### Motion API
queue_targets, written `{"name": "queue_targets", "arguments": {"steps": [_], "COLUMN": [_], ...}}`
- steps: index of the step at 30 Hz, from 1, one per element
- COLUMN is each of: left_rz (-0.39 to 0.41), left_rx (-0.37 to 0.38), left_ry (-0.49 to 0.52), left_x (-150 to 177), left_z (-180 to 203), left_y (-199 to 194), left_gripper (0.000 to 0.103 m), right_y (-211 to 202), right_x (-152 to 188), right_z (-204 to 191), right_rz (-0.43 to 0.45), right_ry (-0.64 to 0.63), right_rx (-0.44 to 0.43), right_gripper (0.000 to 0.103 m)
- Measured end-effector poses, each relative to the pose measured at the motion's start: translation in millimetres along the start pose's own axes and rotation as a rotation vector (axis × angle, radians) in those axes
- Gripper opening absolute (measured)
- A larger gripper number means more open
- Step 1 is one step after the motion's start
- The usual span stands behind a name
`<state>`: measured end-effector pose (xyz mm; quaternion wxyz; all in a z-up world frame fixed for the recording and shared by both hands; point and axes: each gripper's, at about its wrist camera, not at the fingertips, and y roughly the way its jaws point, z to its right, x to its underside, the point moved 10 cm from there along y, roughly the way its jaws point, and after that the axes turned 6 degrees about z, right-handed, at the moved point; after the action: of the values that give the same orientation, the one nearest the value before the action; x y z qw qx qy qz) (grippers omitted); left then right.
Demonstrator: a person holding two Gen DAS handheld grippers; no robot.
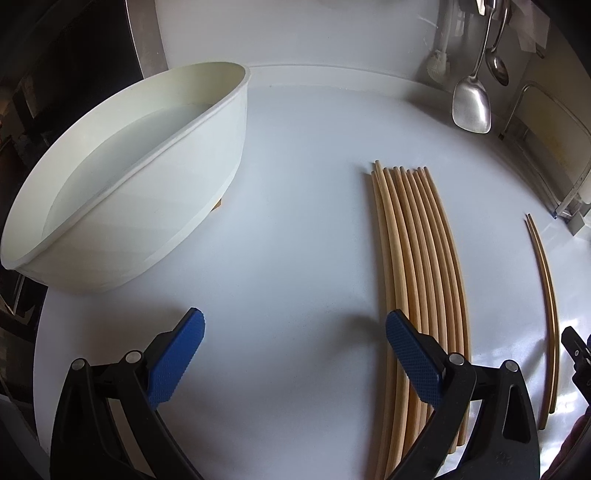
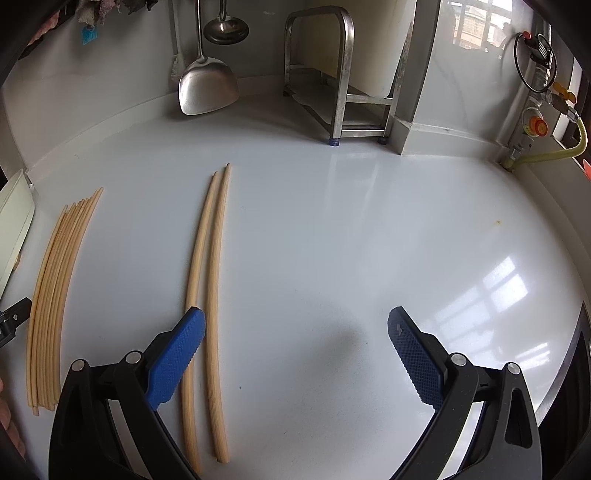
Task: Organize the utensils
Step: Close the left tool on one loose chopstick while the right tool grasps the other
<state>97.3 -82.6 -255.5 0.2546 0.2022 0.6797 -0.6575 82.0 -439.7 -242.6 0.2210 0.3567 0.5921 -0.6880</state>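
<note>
Several wooden chopsticks lie side by side on the white counter; the same row of chopsticks shows at the left of the right wrist view. A separate pair of chopsticks lies to their right, and this pair runs along the right edge of the left wrist view. My left gripper is open above bare counter, its right finger over the near ends of the row. My right gripper is open, its left finger beside the pair. A white oval tub stands at the left.
A steel spatula and ladle hang against the back wall. A metal rack stands at the back right, with a gas valve and yellow hose in the corner. The counter's right edge is close.
</note>
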Motion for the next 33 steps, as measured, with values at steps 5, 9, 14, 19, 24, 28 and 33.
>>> {"name": "queue_targets", "arguments": {"steps": [5,9,14,19,24,28,33], "left_rz": [0.002,0.005,0.006,-0.003,-0.004,0.002,0.002], "left_rx": [0.007,0.004,-0.005,-0.015,-0.023,-0.031,-0.025], "left_ry": [0.021,0.016,0.017,0.009,-0.004,-0.002,0.001], "left_x": [0.8,-0.4,-1.7,-1.1,-2.7,-4.1,-4.0], "left_z": [6.3,6.6,6.1,3.4,0.7,0.4,2.6], "left_y": [-0.1,0.5,3.5,8.8,10.1,10.4,8.9], "left_gripper": [0.097,0.097,0.098,0.098,0.098,0.098,0.092], "right_y": [1.2,1.6,1.5,1.1,2.9,5.9,3.8], "right_x": [0.5,1.2,2.1,2.2,3.4,3.9,3.3], "right_z": [1.6,2.4,1.1,-0.8,-1.0,-3.7,-13.2], "right_rz": [-0.004,-0.006,-0.001,0.001,-0.002,-0.002,0.030], "right_ry": [0.005,0.003,-0.003,-0.008,-0.020,-0.054,-0.108], "right_rx": [-0.001,-0.001,0.004,0.001,0.011,0.026,0.011], "right_gripper": [0.095,0.095,0.095,0.095,0.095,0.094,0.094]}}
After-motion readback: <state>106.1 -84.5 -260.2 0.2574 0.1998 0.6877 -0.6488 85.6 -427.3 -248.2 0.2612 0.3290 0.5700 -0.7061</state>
